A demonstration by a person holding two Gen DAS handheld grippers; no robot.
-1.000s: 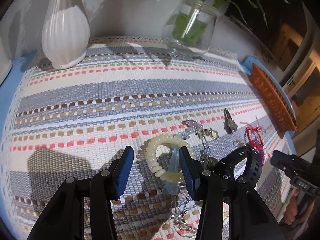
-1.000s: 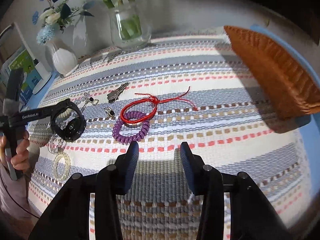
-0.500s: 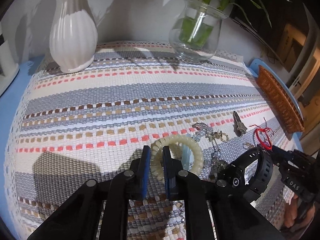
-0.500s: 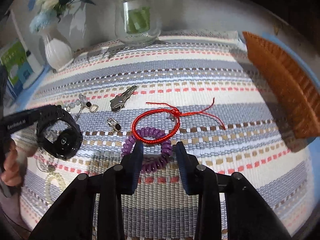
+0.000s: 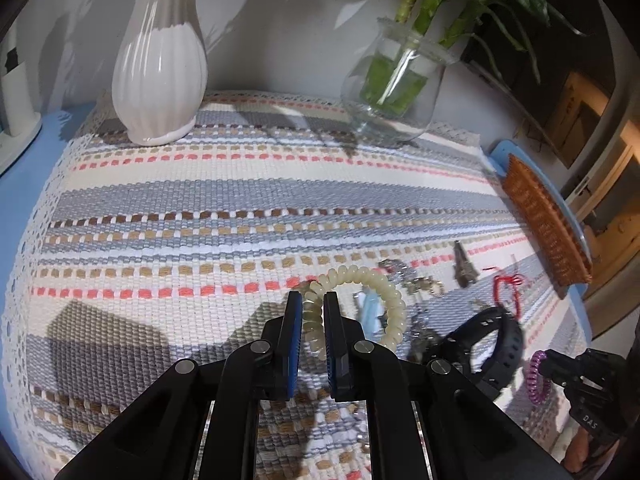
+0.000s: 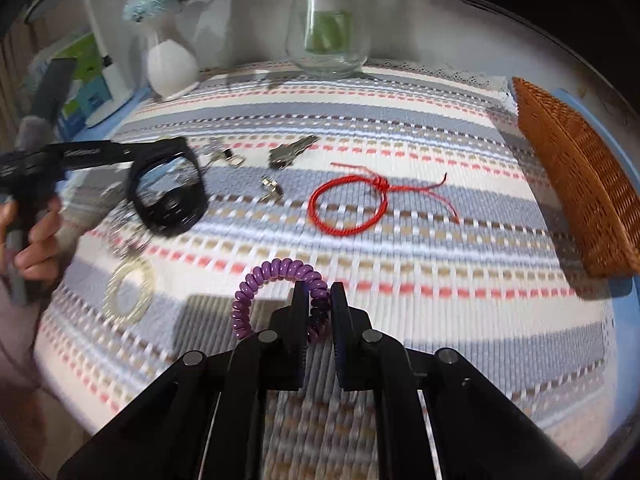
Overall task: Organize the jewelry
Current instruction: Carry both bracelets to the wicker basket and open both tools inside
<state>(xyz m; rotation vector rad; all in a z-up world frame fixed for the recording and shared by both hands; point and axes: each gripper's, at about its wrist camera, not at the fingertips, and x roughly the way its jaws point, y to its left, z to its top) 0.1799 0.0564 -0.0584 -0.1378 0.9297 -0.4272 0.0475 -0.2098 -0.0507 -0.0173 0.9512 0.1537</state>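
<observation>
Left gripper (image 5: pixel 313 312): fingers closed on the cream coil bracelet (image 5: pixel 362 278), pinching its near-left arc so the rest of the loop hangs free ahead and to the right of the tips.
Right gripper (image 6: pixel 319 306): fingers clamped on the purple coil bracelet (image 6: pixel 262 280); the loop sticks out left of the tips, raised off the striped cloth (image 6: pixel 420 120).
Black watch (image 5: pixel 494 338): just right of the left fingers; whether it rests on the cloth cannot be told.
Red cord bracelet (image 6: pixel 346 210): flat on the cloth, ahead of the right fingers, ungripped.
Keys (image 6: pixel 290 152): farther ahead, beyond the cord.
Wicker basket (image 6: pixel 576 184): far right of both grippers, probably where the pieces belong.
Reason for grip: pinching one strand suits springy coils, which would slip from a wider hold.
</observation>
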